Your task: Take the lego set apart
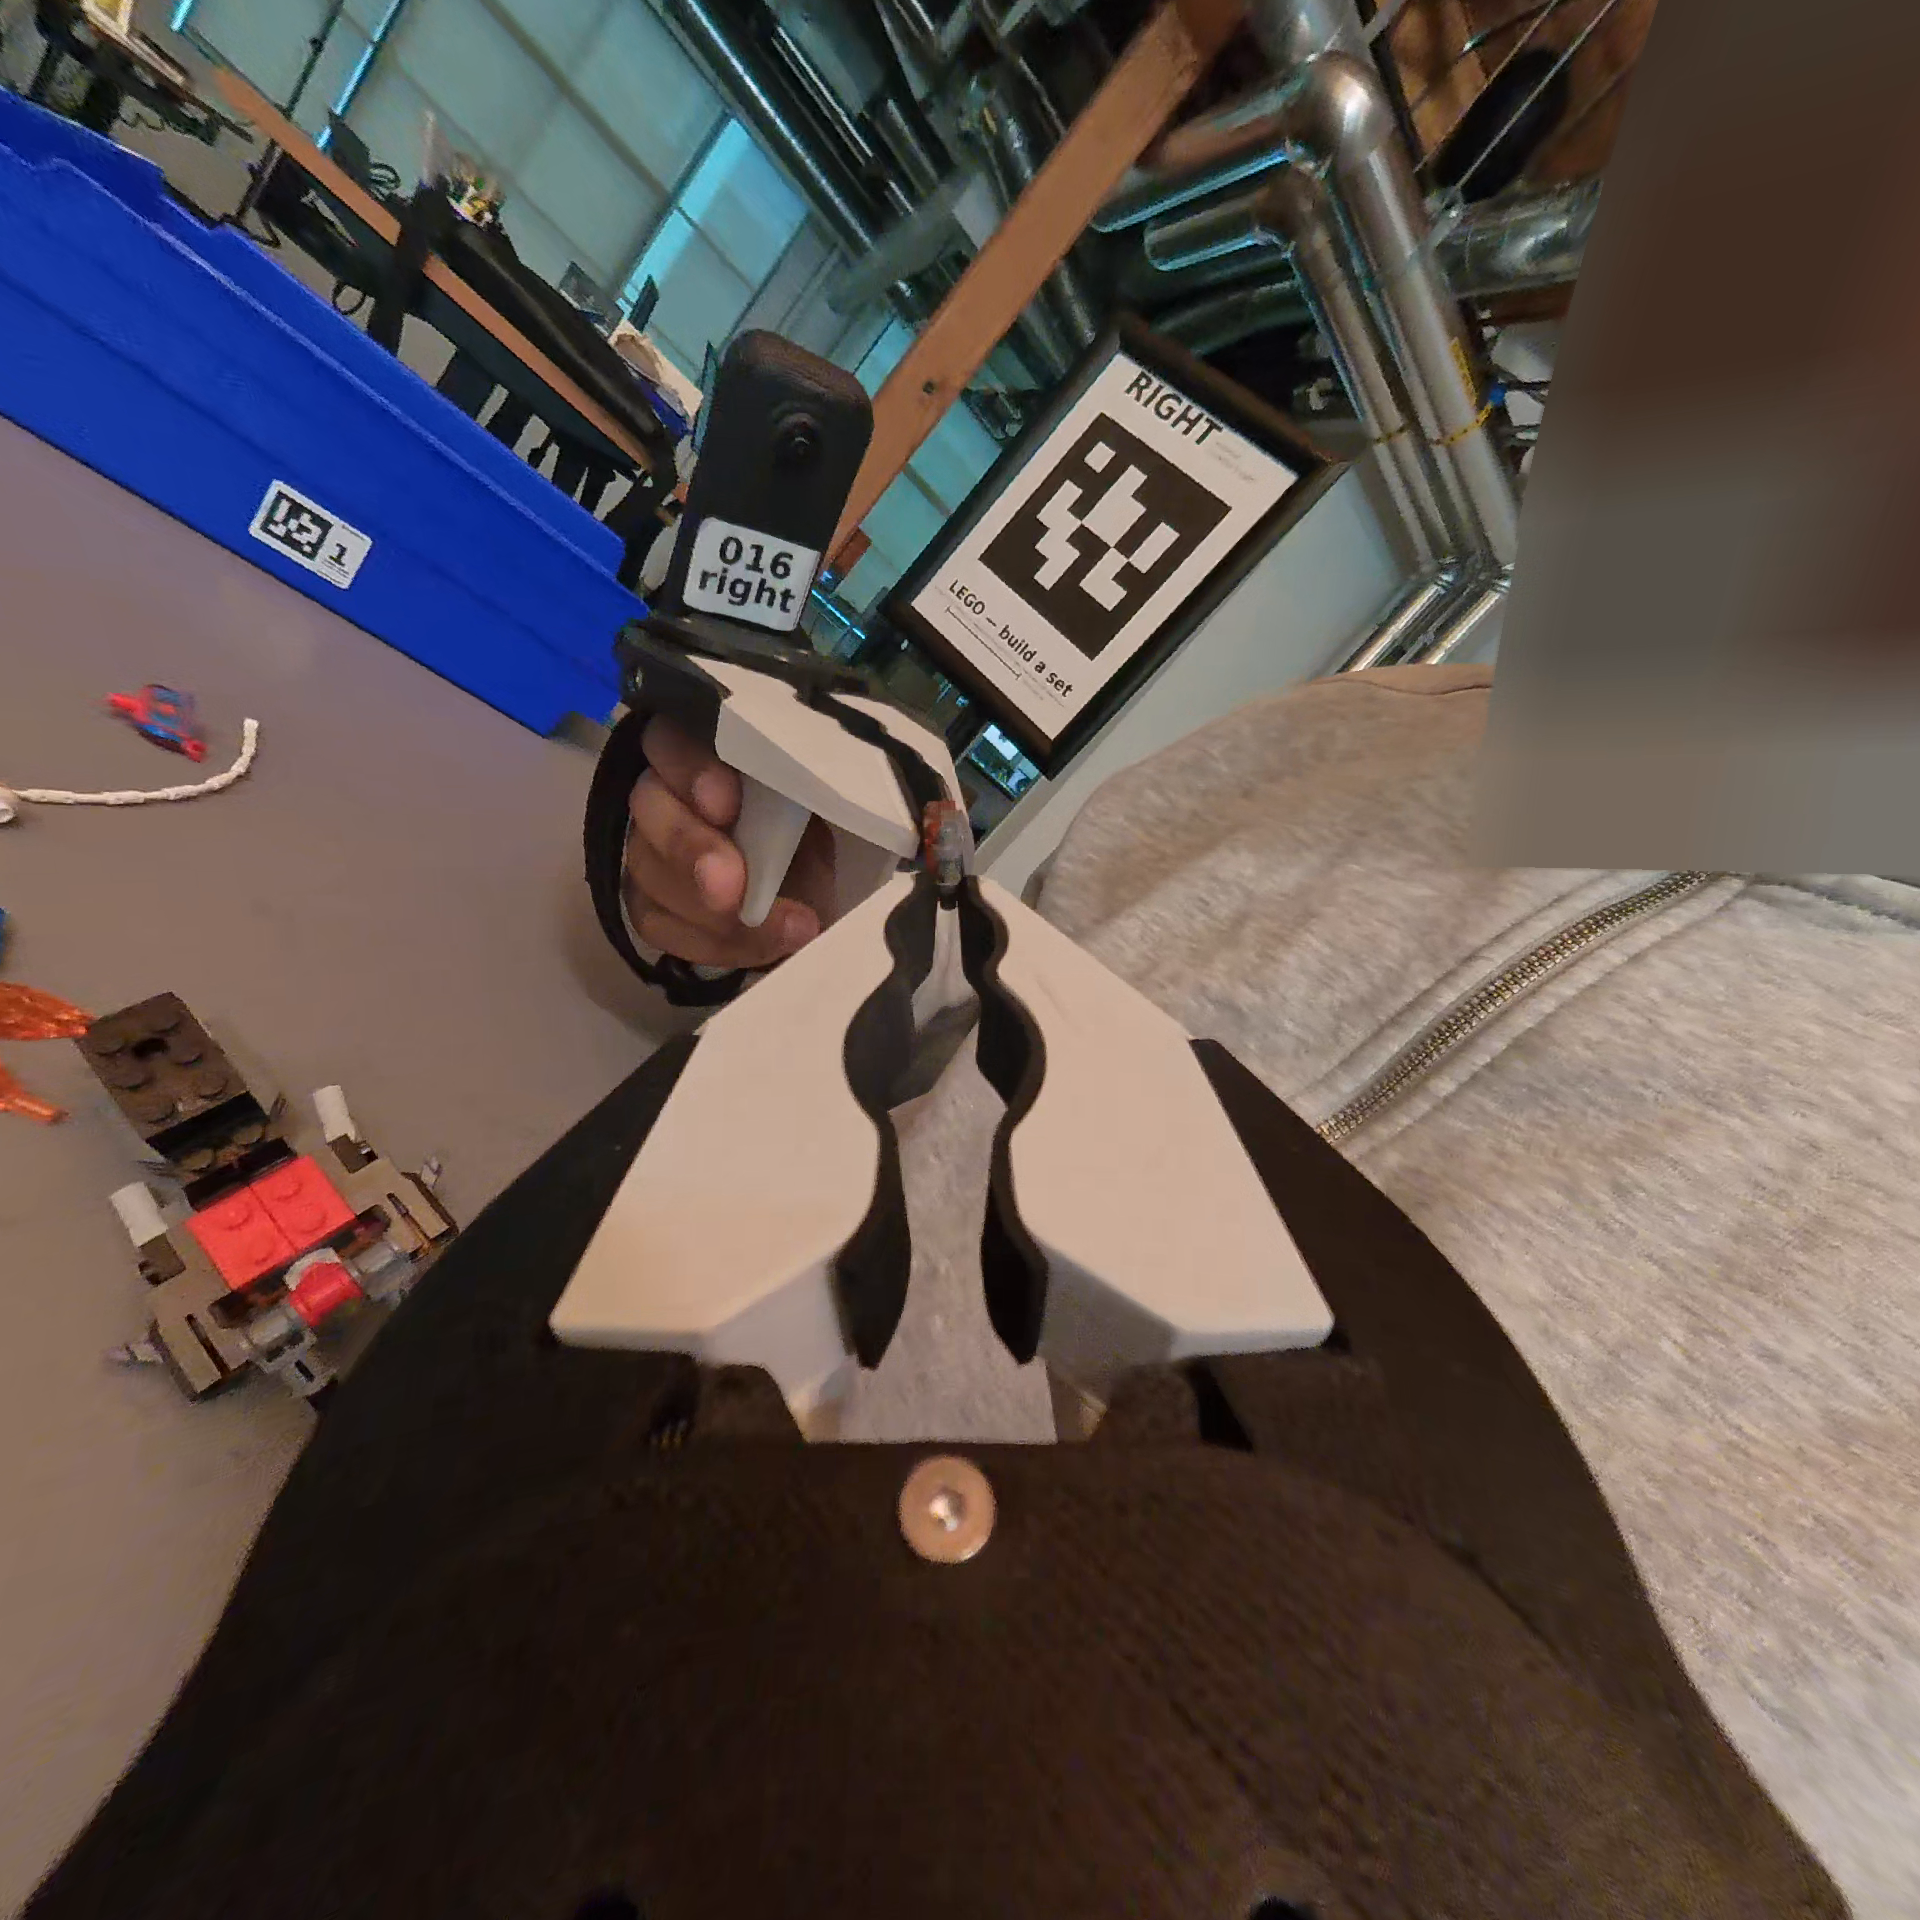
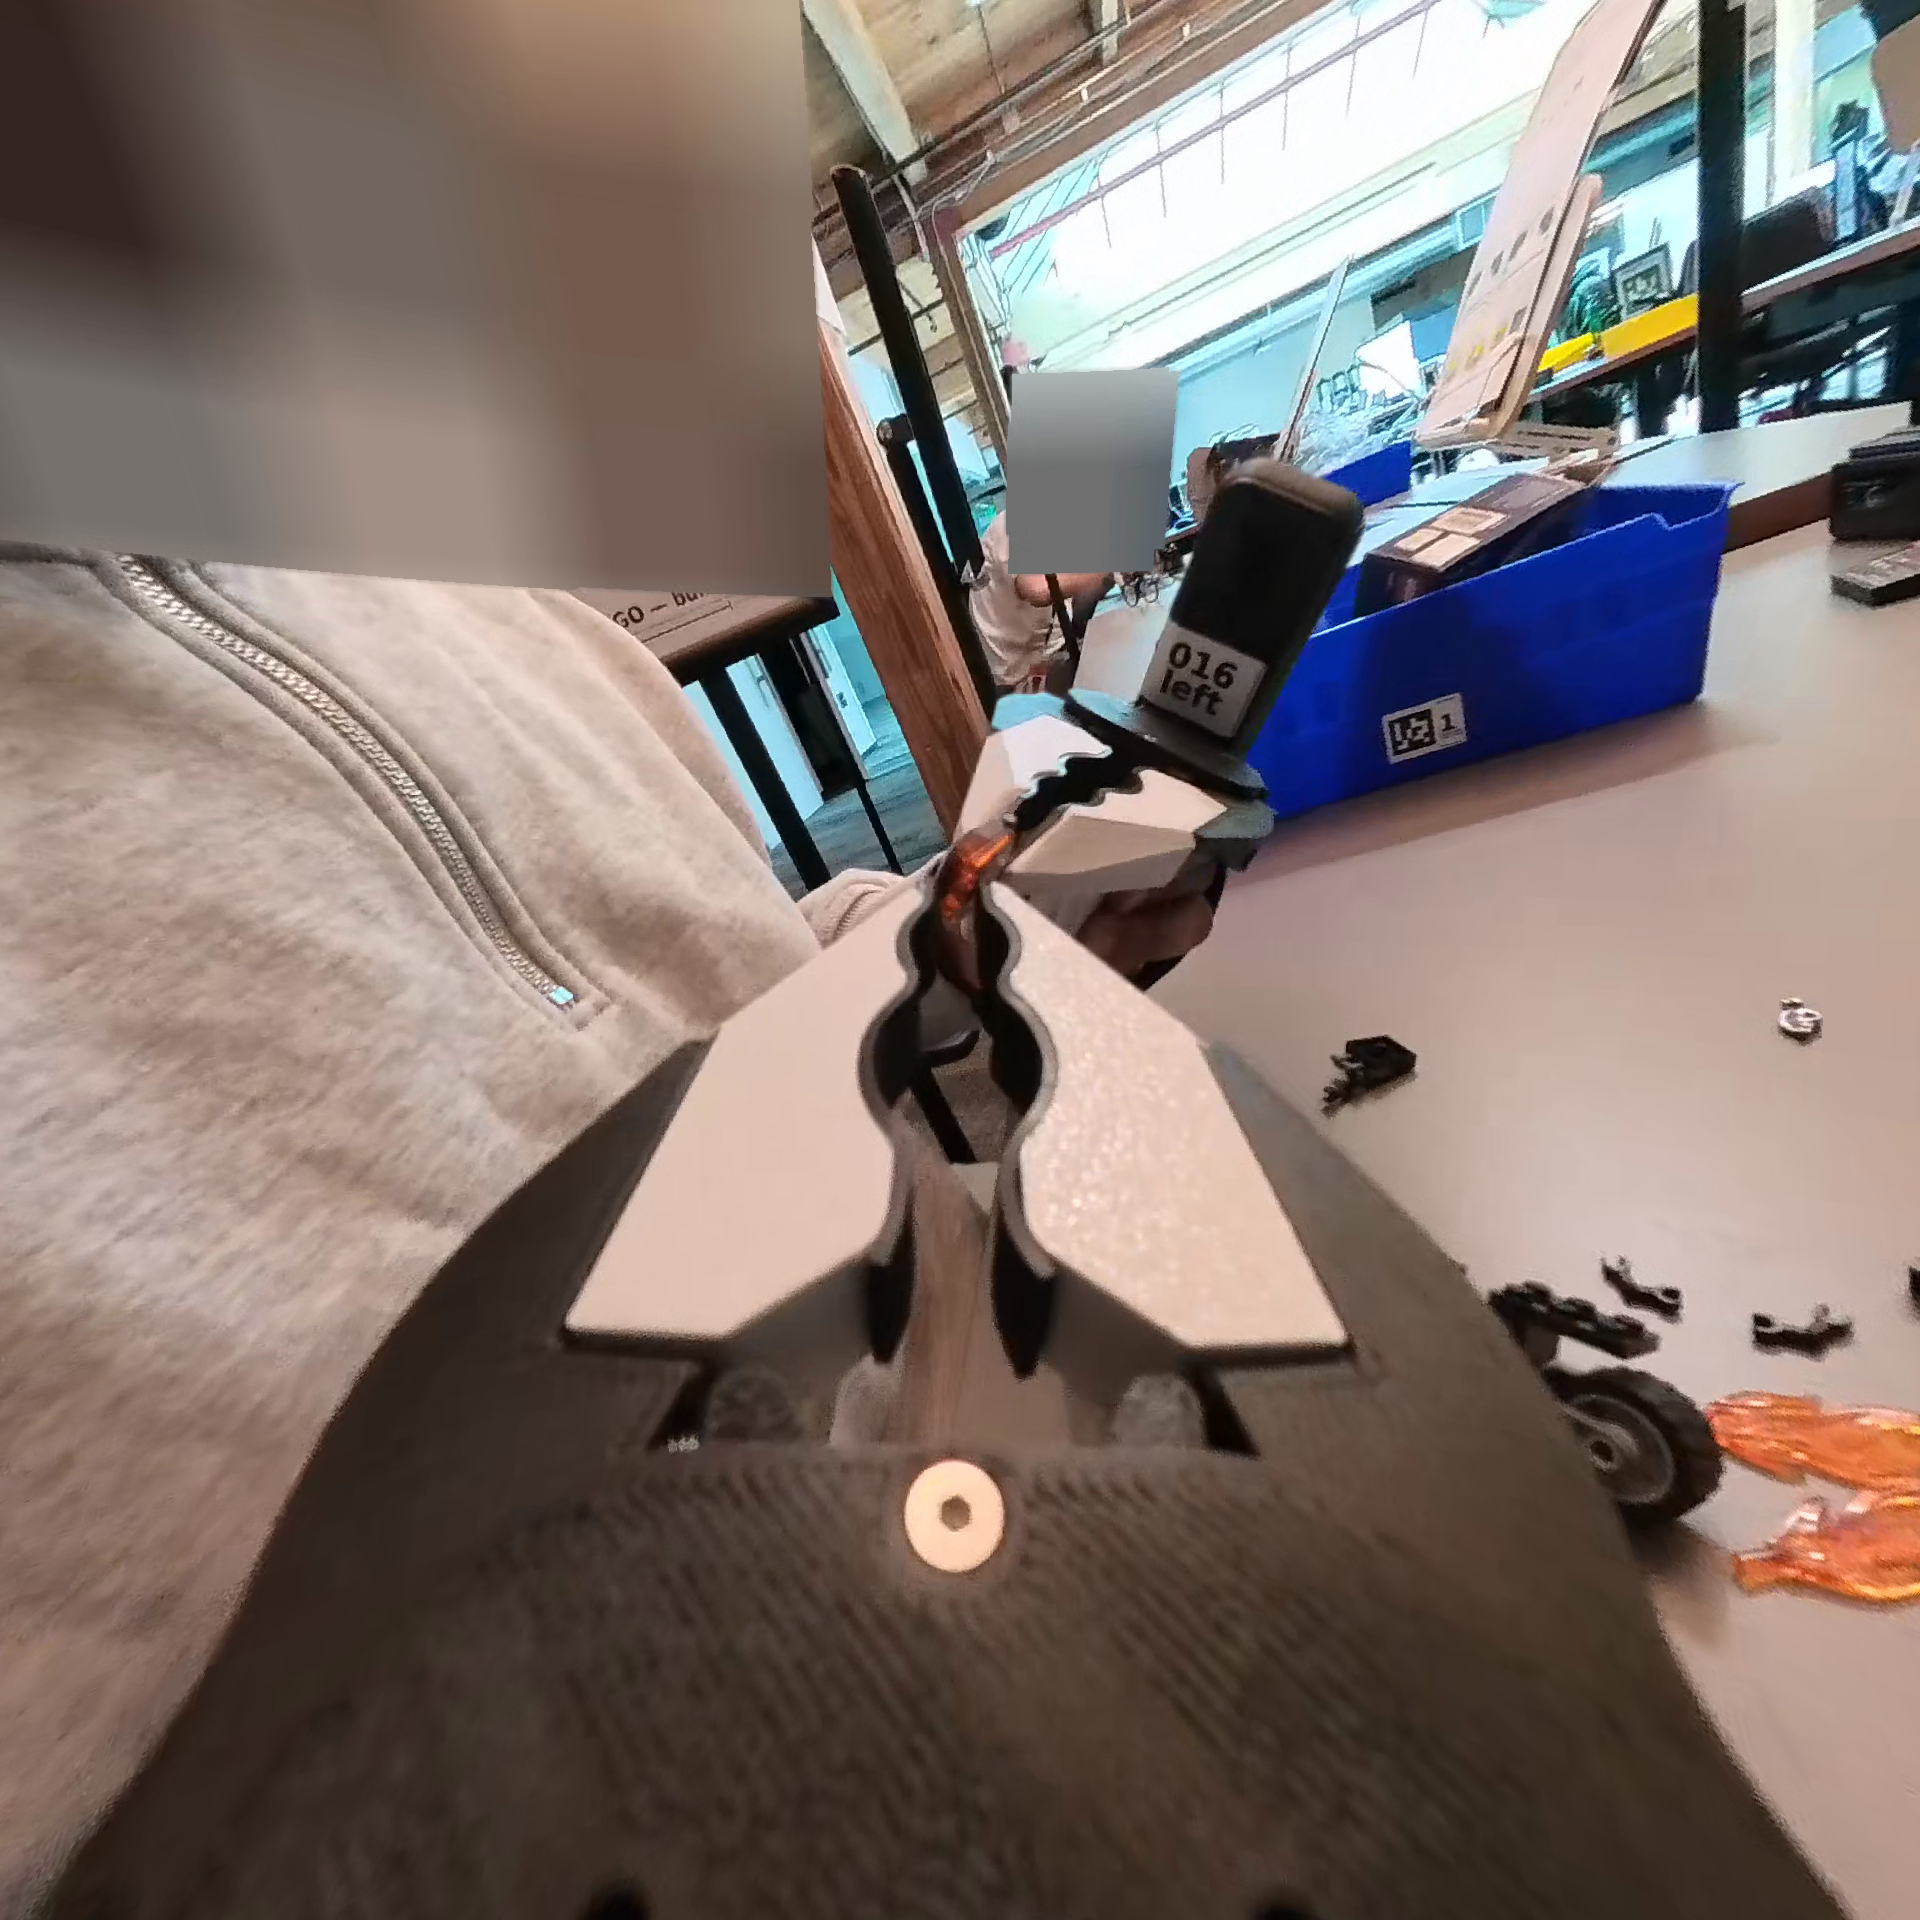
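Both grippers are raised off the table in front of a person's grey zip sweater, tip to tip. My left gripper (image 1: 943, 891) is shut on one end of a small grey and orange lego piece (image 1: 943, 840). My right gripper (image 2: 961, 906) is shut on the same piece, whose translucent orange part (image 2: 977, 868) shows at its tips. The right gripper (image 1: 920, 821) also shows in the left wrist view, held by a hand. The left gripper (image 2: 1023, 831) also shows in the right wrist view. The partly dismantled lego vehicle (image 1: 255, 1236), red and grey, lies on the grey table (image 1: 416, 935).
A blue bin (image 1: 260, 416) stands at the table's far side and also shows in the right wrist view (image 2: 1507, 665). Loose parts lie around: orange flame pieces (image 2: 1818, 1444), a wheel (image 2: 1642, 1449), small black pieces (image 2: 1371, 1060), a white string (image 1: 156, 792), a red-blue figure (image 1: 156, 717). The grippers are tip to tip, or close to it. Between my right fingertips and the red-blue figure (image 1: 156, 717) there is roughly 25 cm.
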`<action>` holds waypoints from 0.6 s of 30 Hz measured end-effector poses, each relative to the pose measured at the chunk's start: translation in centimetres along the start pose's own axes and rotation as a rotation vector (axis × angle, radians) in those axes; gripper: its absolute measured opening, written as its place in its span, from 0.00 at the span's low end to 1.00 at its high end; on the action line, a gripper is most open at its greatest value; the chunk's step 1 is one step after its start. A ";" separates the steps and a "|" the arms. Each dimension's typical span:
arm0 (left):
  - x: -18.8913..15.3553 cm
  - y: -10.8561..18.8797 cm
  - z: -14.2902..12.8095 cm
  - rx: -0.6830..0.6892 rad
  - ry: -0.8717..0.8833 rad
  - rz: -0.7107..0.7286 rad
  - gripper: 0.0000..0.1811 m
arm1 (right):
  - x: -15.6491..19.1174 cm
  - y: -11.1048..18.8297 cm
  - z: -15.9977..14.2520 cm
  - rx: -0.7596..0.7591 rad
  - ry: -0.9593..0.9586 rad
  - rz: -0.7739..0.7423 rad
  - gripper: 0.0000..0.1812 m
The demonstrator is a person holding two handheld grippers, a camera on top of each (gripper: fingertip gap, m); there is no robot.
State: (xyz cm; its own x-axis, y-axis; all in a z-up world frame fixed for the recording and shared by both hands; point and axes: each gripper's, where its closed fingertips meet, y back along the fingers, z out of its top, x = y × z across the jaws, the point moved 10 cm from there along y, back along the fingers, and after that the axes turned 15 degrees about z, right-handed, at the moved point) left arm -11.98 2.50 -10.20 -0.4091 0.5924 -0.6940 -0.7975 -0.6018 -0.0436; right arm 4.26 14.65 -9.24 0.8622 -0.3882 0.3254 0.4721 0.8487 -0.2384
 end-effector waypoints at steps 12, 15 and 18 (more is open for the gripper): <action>0.1 -0.3 0.2 -0.071 0.004 0.012 0.04 | -0.3 0.9 0.1 -0.040 -0.083 0.012 0.01; 0.1 -0.2 0.2 -0.082 -0.021 0.045 0.02 | -0.4 1.3 0.2 -0.041 -0.098 -0.002 0.01; 0.0 -0.4 0.3 -0.082 -0.041 0.070 0.02 | -0.5 1.4 0.0 -0.013 -0.117 -0.018 0.01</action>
State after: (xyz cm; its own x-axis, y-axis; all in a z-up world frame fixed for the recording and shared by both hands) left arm -11.83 2.89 -10.01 -0.4814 0.5679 -0.6676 -0.7284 -0.6829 -0.0558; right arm 4.46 16.03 -9.73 0.8264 -0.3580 0.4346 0.4904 0.8368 -0.2433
